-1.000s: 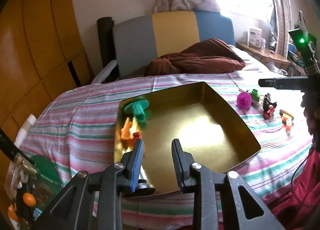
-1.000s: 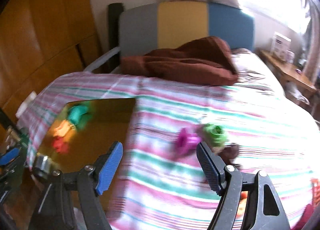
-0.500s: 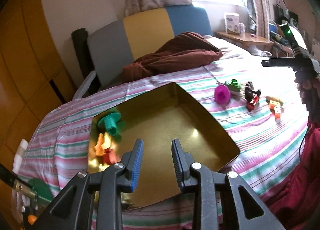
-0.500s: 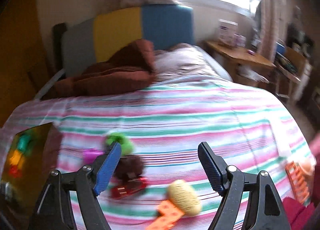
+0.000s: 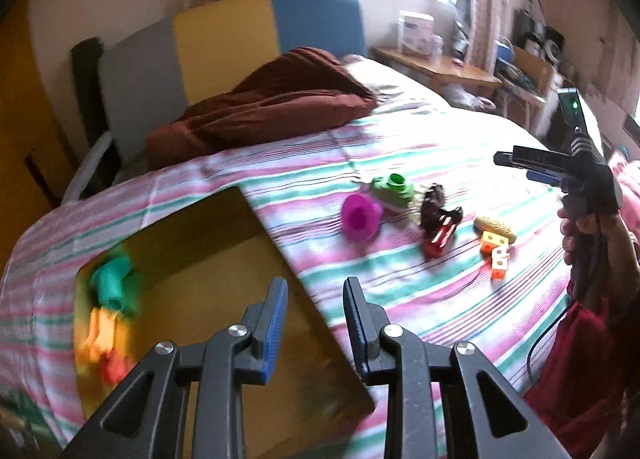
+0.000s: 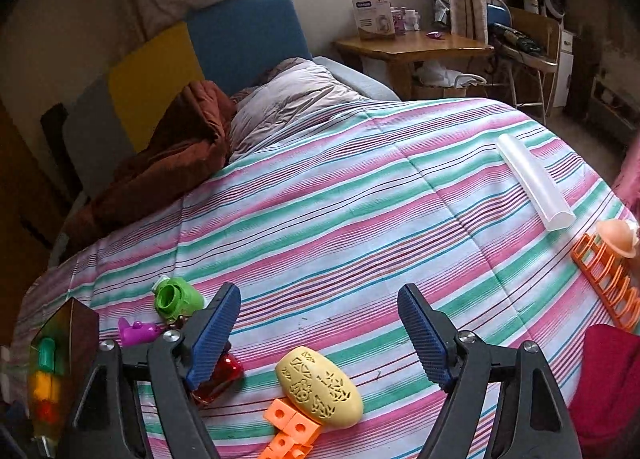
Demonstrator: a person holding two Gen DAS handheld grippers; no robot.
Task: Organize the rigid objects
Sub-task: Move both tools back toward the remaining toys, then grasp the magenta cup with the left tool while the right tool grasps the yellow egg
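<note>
A gold tray (image 5: 224,267) lies on the striped bed with a teal toy (image 5: 114,283) and orange and red toys (image 5: 104,343) at its left wall. My left gripper (image 5: 316,319) is open and empty above the tray's right edge. To the right lie a magenta toy (image 5: 360,217), a green toy (image 5: 394,187), a dark toy on a red one (image 5: 438,219), a yellow oval (image 5: 494,227) and orange blocks (image 5: 496,259). My right gripper (image 6: 320,331) is open and empty just above the yellow oval (image 6: 320,387) and orange blocks (image 6: 288,427). The green toy (image 6: 176,297) and magenta toy (image 6: 138,331) lie to its left.
A brown blanket (image 5: 264,111) and a pillow (image 6: 292,99) lie by the headboard. A white tube (image 6: 534,181), an orange rack (image 6: 604,279) and a peach-coloured toy (image 6: 618,241) lie at the bed's right side. A wooden bedside table (image 6: 412,47) stands beyond.
Both views have swung right. My left gripper now sits over the tray's right edge. My right gripper has moved right and nearer the yellow oval. Both jaws stay open.
</note>
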